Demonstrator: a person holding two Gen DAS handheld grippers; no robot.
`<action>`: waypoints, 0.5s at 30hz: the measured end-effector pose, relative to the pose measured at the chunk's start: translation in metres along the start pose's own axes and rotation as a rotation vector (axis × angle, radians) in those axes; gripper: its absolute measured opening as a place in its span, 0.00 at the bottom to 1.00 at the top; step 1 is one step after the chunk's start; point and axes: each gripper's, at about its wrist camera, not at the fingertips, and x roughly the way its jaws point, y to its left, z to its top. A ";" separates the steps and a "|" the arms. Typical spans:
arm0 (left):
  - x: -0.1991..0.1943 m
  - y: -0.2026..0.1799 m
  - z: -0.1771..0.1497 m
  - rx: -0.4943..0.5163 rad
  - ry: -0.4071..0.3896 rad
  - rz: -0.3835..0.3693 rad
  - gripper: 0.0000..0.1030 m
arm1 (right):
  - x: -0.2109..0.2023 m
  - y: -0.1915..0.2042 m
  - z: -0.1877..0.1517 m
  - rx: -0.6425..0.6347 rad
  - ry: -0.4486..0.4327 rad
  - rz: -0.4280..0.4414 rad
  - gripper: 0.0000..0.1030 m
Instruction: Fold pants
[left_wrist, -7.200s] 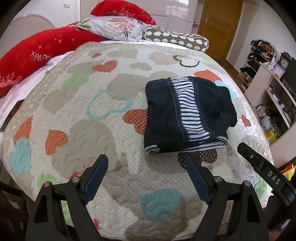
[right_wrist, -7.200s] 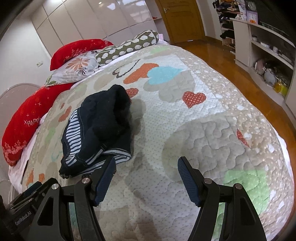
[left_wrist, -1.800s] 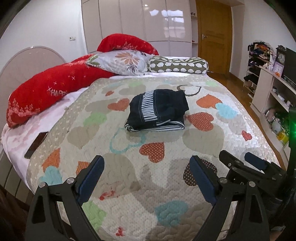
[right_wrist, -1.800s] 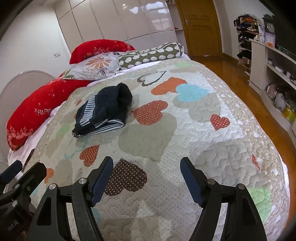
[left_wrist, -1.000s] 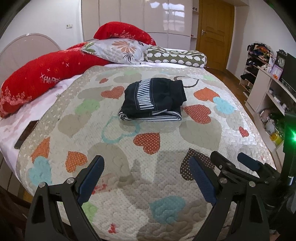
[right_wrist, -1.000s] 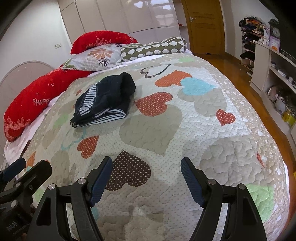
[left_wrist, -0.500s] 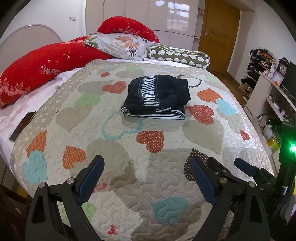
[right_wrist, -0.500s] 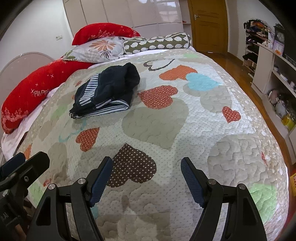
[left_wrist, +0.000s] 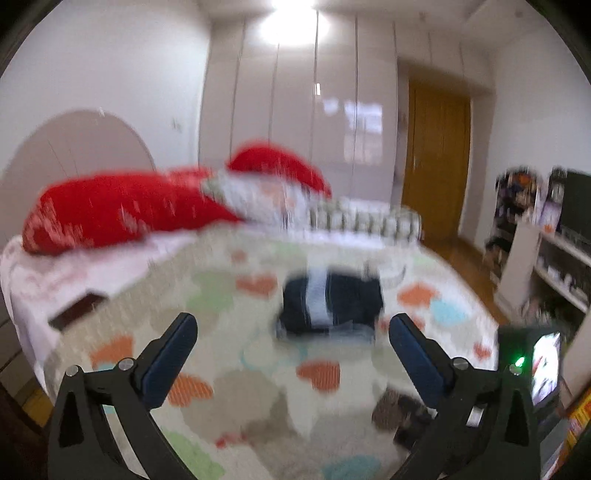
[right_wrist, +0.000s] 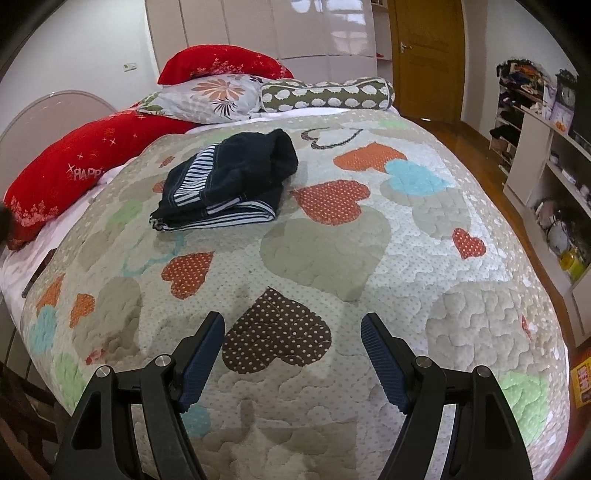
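Folded dark striped-trim pants (right_wrist: 229, 184), quilted bedspread (right_wrist: 369, 266)

bed (right_wrist: 424, 236): heart quilt | folded pants (right_wrist: 229, 181) toward the head, left of middle | pillows (right_wrist: 218, 92) at the head | dark flat thing (left_wrist: 72, 314) at left edge

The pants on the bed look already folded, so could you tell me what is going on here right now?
A person holds a gripper in each hand, and neither holds anything. The dark pants with striped lining lie folded in a compact stack on the heart-patterned quilt, toward the pillows. The left gripper and the right gripper are both open and sit near the foot of the bed, well short of the pants. The left view is blurred. The folding looks finished.
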 end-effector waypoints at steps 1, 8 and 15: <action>-0.008 0.001 0.004 0.002 -0.046 -0.009 1.00 | -0.001 0.000 0.000 -0.002 -0.006 0.000 0.78; -0.008 0.006 0.013 -0.003 -0.013 -0.079 1.00 | -0.014 0.004 0.001 -0.016 -0.061 -0.007 0.78; 0.025 0.012 -0.003 -0.044 0.178 -0.111 1.00 | -0.015 0.010 0.000 -0.045 -0.068 -0.018 0.79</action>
